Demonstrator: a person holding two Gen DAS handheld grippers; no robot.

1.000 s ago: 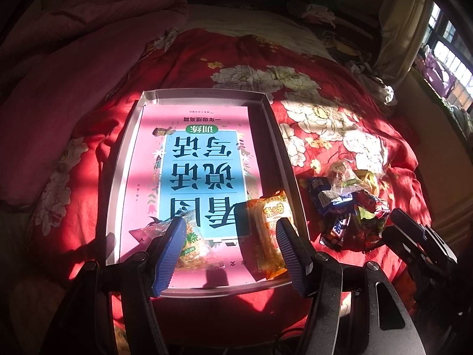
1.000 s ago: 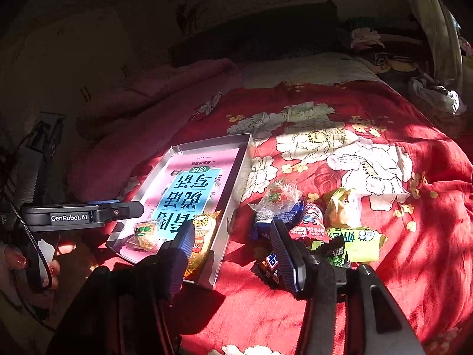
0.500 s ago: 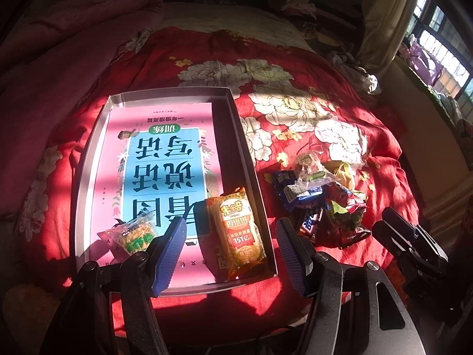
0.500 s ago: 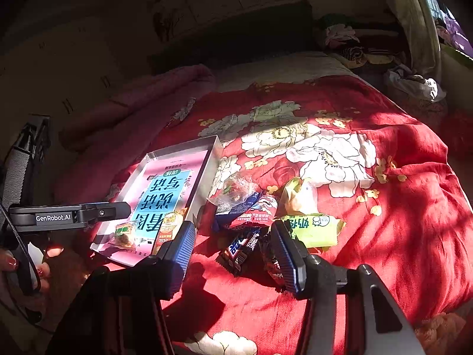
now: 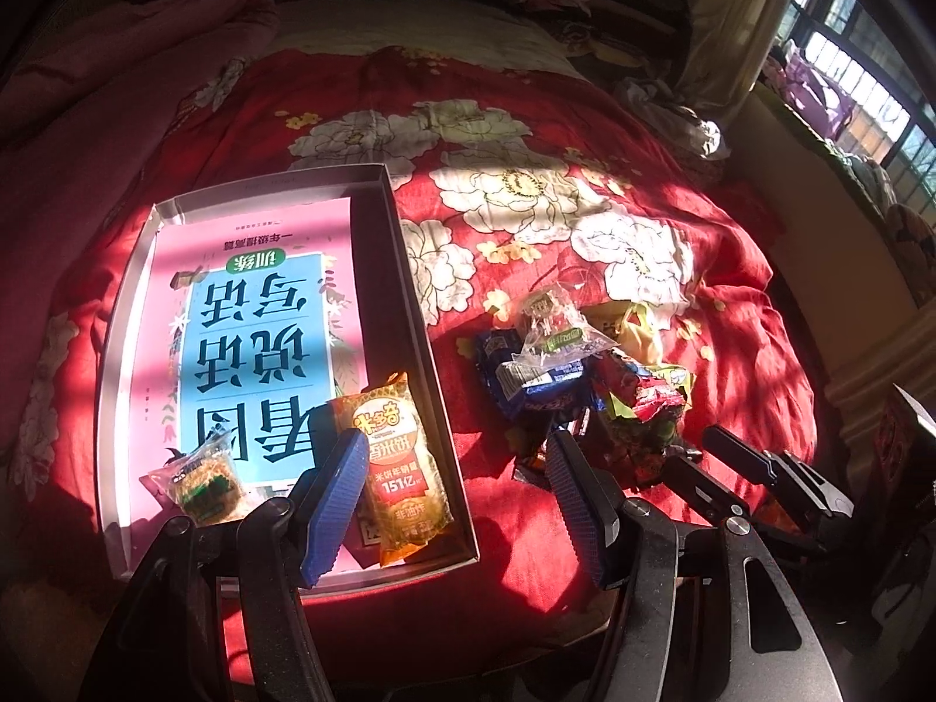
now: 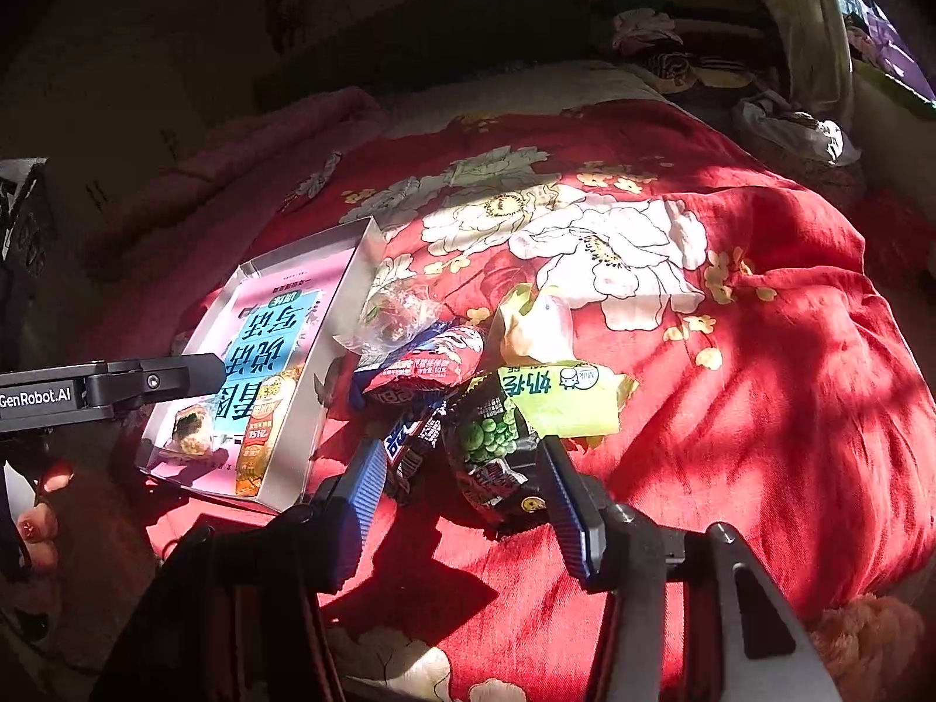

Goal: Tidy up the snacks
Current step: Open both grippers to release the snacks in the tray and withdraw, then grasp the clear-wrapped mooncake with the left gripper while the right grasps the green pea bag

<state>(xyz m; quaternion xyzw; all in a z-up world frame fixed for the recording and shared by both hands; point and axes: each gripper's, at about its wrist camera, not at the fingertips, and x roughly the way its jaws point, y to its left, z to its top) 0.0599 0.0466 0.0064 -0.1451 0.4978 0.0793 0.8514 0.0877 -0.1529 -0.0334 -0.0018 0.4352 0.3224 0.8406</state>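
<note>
A shallow grey box [image 5: 416, 316] lies on the red flowered bedspread with a pink and blue book inside. On the book lie an orange packet [image 5: 403, 468] and a clear-wrapped cake [image 5: 205, 482]. My left gripper [image 5: 453, 444] hangs open over the box's near right corner and holds nothing. Right of the box is a pile of snacks [image 5: 573, 374]. My right gripper [image 6: 462, 447] hovers open just above the pile. A black pea packet [image 6: 491, 456] and a dark bar [image 6: 409, 444] show between its fingers, but the pads do not press on them. A yellow-green packet [image 6: 561, 395] and a red packet [image 6: 427, 360] lie beyond.
A pink quilt [image 5: 117, 88] is bunched at the back left of the bed. Heaped clothes [image 5: 673, 111] and a curtain stand at the back right by the window. A person's hand [image 6: 41, 503] holds the left gripper [image 6: 117, 383] at the box's left.
The left gripper has slid right, from over the box's middle to its right corner. The right gripper has dropped and moved in over the snack pile. Both keep the same opening.
</note>
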